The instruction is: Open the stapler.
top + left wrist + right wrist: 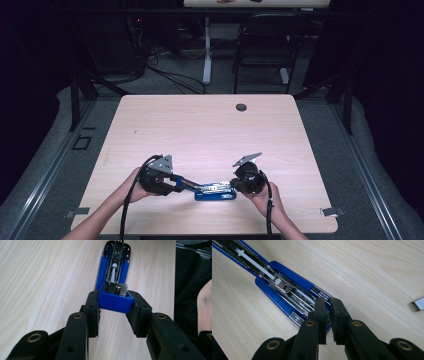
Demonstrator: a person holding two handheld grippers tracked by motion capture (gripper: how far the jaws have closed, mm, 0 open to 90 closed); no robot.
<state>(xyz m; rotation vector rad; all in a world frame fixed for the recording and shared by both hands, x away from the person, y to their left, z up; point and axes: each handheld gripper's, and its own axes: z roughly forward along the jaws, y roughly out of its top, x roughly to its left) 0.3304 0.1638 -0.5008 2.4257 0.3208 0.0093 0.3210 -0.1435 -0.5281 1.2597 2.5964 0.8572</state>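
Light wooden table (210, 125), with a small dark round cap (241, 107) set near its far edge, well apart from the work. Beyond the table, a dark chair (265, 47) and cables on the floor. Strip of staples (419, 303) lying on the wood just to the side of the right gripper's jaws, apart from them. Nothing standing between the grippers and the work.

Blue stapler (215, 191) near the front edge of the table, between the two hands, opened out so that its metal staple channel lies exposed.

Left gripper (114, 305): jaws partly open, pads pressed on both sides of the stapler's blue rear end. Right gripper (328, 308): jaws nearly together, a narrow gap between the pads, tips at the stapler's front end, over the metal channel; whether pinching the metal cannot be told.
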